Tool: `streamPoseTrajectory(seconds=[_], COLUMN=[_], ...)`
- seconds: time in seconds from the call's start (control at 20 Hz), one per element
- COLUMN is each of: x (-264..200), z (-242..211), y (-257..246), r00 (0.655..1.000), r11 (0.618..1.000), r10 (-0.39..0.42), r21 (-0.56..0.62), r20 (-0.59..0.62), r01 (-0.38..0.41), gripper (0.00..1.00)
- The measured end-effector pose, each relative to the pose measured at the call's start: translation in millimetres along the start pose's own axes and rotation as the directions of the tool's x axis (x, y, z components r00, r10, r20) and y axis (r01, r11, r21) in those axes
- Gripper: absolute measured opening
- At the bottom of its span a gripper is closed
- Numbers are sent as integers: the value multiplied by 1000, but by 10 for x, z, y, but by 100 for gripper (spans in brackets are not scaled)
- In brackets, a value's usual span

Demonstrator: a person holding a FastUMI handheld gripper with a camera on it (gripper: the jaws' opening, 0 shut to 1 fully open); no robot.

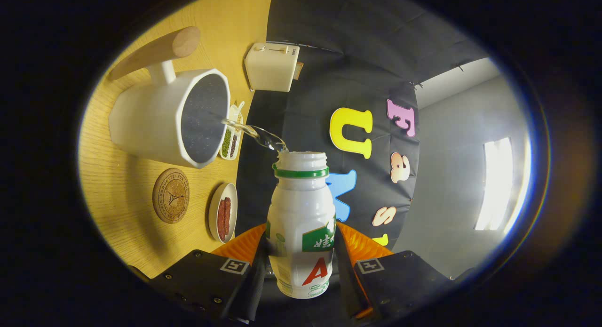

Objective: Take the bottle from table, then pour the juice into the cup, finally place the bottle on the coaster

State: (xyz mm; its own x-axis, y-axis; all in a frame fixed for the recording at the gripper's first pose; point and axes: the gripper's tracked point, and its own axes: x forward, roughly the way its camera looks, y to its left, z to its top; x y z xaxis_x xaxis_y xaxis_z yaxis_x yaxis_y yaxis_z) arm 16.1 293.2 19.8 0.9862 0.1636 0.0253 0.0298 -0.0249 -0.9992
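Pouring now: gripper clamps the tipped bottle, stream entering the cup; next, upright it, onto the coaster.

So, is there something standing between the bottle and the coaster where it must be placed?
Nothing visible blocks it. The bottle is held between the fingers, pouring into the cup. The coaster lies bare on the table, between cup and small dish.
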Motion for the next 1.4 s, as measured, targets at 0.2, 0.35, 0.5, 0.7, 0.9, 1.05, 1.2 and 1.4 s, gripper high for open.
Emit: streamPoseTrajectory(seconds=[0.2, 0.35, 0.5, 0.7, 0.9, 1.05, 1.2, 1.4], x=[5, 12, 10, 15, 11, 18, 14, 14], z=[-6, -11, -10, -14, -11, -11, -12, -17], y=[-1, -9, -15, -18, -22, -30, -30, -40], r00=[1000, 1000, 1000, 1000, 1000, 1000, 1000, 1000], r11=[1000, 1000, 1000, 1000, 1000, 1000, 999, 999], r10=[-1, -3, -6, -8, -10, -11, -11, -13], r21=[-4, -8, -11, -16, -23, -25, -33, -39], r20=[-1, -1, 0, 1, 3, 4, 6, 9], r01=[1, 3, 6, 8, 10, 11, 12, 13], gripper=[68, 68, 68, 68, 68, 68, 68, 68])
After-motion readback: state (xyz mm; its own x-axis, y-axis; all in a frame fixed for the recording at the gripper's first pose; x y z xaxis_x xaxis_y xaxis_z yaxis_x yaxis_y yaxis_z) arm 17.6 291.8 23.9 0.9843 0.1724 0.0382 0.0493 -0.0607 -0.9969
